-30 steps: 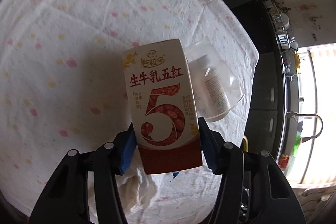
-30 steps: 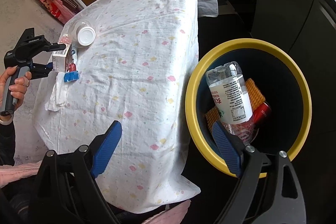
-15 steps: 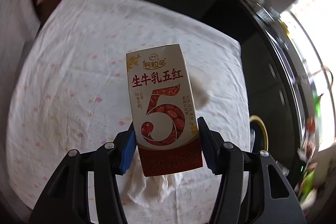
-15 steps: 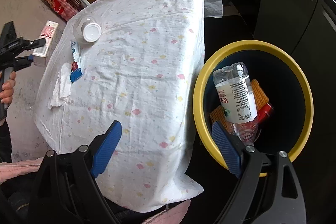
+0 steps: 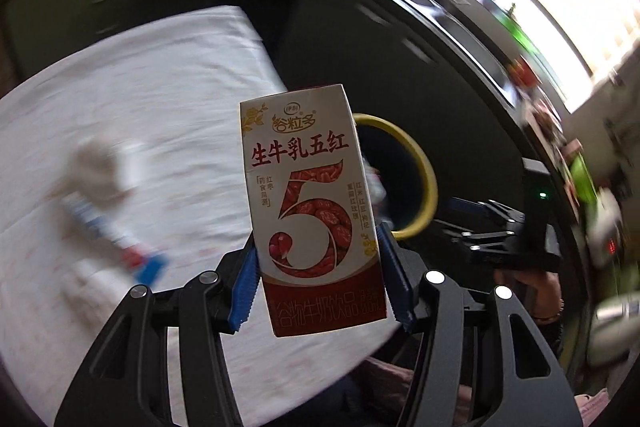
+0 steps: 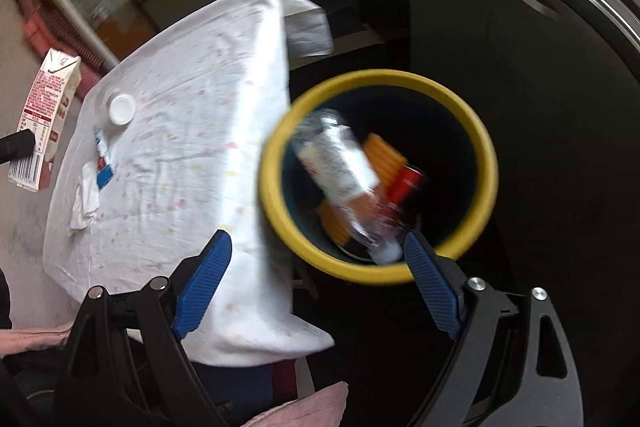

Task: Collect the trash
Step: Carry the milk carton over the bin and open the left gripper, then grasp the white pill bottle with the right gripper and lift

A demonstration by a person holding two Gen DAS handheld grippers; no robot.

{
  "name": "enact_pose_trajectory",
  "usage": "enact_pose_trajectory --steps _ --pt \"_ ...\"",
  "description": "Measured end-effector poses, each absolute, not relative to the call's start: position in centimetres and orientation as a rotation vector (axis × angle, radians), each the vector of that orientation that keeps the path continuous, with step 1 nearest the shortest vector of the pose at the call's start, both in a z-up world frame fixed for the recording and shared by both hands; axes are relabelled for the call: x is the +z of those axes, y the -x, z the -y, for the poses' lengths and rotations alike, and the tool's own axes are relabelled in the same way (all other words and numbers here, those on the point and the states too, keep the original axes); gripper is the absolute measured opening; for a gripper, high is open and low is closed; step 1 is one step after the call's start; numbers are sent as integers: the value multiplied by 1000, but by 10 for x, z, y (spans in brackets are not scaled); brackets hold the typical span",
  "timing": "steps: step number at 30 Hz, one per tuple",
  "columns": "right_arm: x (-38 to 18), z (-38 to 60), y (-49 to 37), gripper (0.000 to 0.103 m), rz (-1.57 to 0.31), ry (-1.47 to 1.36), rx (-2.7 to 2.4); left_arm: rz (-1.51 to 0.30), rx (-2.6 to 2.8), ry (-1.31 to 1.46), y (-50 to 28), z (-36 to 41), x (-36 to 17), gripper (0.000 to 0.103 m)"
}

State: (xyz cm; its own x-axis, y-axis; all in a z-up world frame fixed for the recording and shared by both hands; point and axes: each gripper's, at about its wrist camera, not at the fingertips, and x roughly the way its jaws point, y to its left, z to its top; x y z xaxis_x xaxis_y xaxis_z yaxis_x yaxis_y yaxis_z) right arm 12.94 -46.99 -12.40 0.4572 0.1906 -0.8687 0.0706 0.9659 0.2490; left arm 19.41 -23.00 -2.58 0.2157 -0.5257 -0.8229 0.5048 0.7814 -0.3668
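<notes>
My left gripper (image 5: pixel 320 281) is shut on a white and red milk carton (image 5: pixel 310 203) with a big "5", held upright in the air above the table's cloth (image 5: pixel 160 99). The same carton (image 6: pixel 46 115) shows at the far left of the right wrist view. A yellow-rimmed dark bin (image 5: pixel 420 163) stands past the carton, beside the table. In the right wrist view the bin (image 6: pixel 480 143) holds a plastic bottle (image 6: pixel 340 163), a red can (image 6: pixel 408 183) and orange wrappers. My right gripper (image 6: pixel 318 277) hangs open and empty over the bin's near rim.
On the white spotted cloth (image 6: pixel 188 131) lie a white-capped jar (image 6: pixel 122 109), a blue and red tube (image 6: pixel 104 159) and a crumpled tissue (image 6: pixel 86 199). Dark cabinets surround the bin. A pink sleeve (image 6: pixel 304 407) shows at the bottom. My right gripper (image 5: pixel 500 235) appears at the right of the left wrist view.
My left gripper has lifted the carton off the table and swung it toward the bin, rolling as it went. My right gripper shifted a little, so the bin now sits nearer the view's middle.
</notes>
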Motion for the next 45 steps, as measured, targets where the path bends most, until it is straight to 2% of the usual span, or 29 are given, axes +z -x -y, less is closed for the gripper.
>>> enact_pose_trajectory --steps 8,18,19,20,22,27,32,36,45 --pt "-118 513 -86 83 -1045 -324 -21 -1257 -889 -106 -213 373 -68 55" --pt "-123 542 -47 85 -1034 -383 -75 -1363 -880 -160 -234 486 -139 55" --pt "-124 543 -46 85 -1038 -387 -76 -1366 -864 -156 -238 490 -145 57" --pt "-125 544 -46 85 -1039 -390 -75 -1375 -850 -152 -241 496 -150 66" --pt "-126 544 -46 85 -1040 -392 -74 -1378 -813 -142 -247 497 -153 78" --pt "-126 538 -48 85 -1028 -392 -49 -1307 -823 -67 -239 456 -123 78" --pt "-125 521 -57 85 -1036 -369 -2 -1162 -836 17 -211 381 -68 87" --pt "-124 498 -72 85 -1052 -330 44 -1060 -822 44 -181 306 -32 89" --pt "-109 399 -134 85 -1075 -159 251 -884 -594 112 -124 126 -8 91"
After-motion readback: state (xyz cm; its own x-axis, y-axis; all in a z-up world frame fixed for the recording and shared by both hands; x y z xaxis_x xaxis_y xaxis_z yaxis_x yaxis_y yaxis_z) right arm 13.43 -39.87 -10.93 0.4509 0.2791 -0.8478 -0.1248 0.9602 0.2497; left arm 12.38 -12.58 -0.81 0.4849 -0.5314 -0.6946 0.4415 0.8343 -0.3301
